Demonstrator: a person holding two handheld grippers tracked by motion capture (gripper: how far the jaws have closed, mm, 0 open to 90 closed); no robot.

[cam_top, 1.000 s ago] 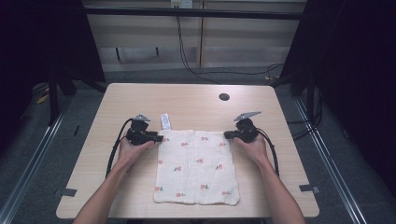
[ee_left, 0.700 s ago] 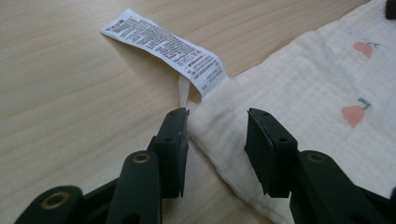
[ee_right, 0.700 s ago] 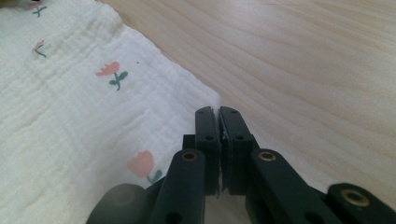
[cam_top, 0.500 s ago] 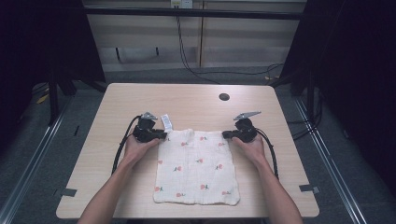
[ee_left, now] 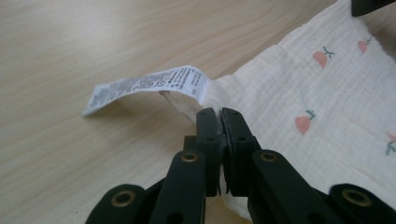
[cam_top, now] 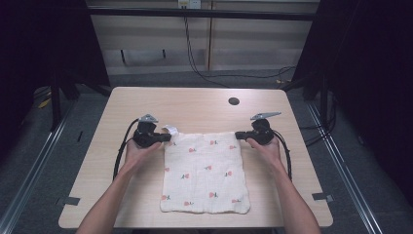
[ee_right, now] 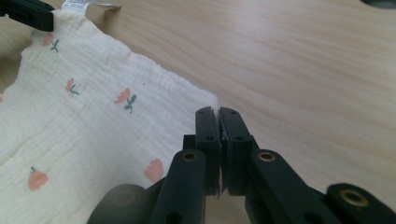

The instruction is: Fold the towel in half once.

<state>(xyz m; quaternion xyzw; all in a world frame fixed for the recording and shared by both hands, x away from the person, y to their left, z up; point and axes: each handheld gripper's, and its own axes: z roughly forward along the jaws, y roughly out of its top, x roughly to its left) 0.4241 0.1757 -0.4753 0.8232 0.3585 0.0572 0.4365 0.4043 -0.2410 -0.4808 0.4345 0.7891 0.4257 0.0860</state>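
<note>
A pale wooden tabletop stands on grey floor between dark curtains. A cream cloth printed with small red flowers lies flat on its near half. The left gripper, whose jaws have just been closing, pinches the cloth's far left corner beside a white label; the right gripper clamps the far right corner.

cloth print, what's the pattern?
Cream cloth with small pink flowers on green stems, clearest in the right gripper view.
</note>
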